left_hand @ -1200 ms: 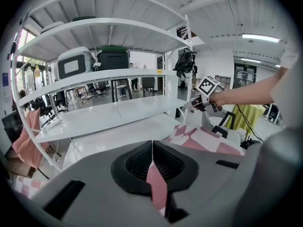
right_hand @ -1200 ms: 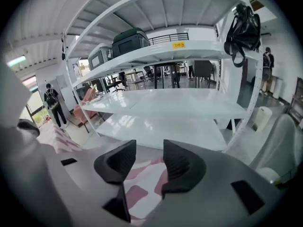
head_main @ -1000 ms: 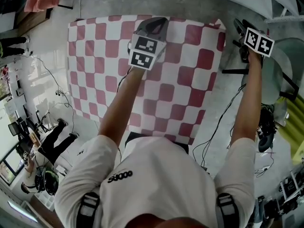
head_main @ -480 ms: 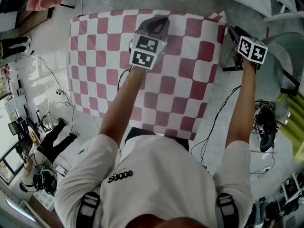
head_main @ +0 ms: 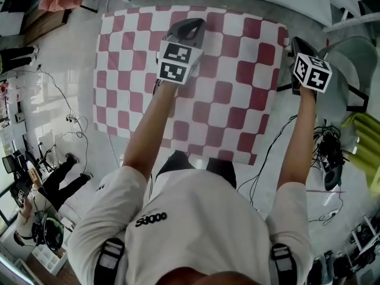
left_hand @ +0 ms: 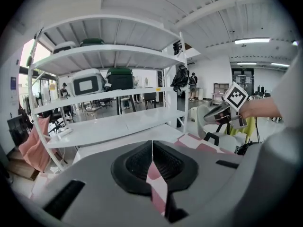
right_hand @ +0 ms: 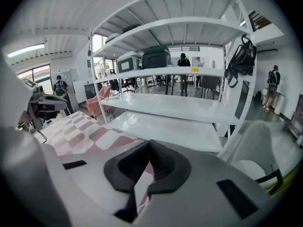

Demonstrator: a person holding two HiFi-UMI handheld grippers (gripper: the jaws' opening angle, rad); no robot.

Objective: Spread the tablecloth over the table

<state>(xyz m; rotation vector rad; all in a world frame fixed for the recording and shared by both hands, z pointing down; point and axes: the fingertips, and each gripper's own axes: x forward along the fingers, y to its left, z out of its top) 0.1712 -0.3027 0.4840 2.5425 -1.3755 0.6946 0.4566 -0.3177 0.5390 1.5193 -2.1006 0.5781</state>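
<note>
The red-and-white checked tablecloth lies spread out ahead of me. My left gripper reaches over its far middle part. In the left gripper view it is shut on a fold of the cloth, which runs between the pads. My right gripper is at the cloth's far right edge. Its jaws have just been closing, and their pads now meet with checked cloth pinched between them. Each gripper shows in the other's view: the right, the left.
A white shelving rack stands just beyond the cloth. A grey chair is to the right, with cables on the floor beside it. A person sits at the lower left. Pink seating stands by the rack.
My right gripper has come in from beside the chair to the cloth's right edge. The rucked far right corner now lies flatter. My left gripper has shifted a little with the cloth.
</note>
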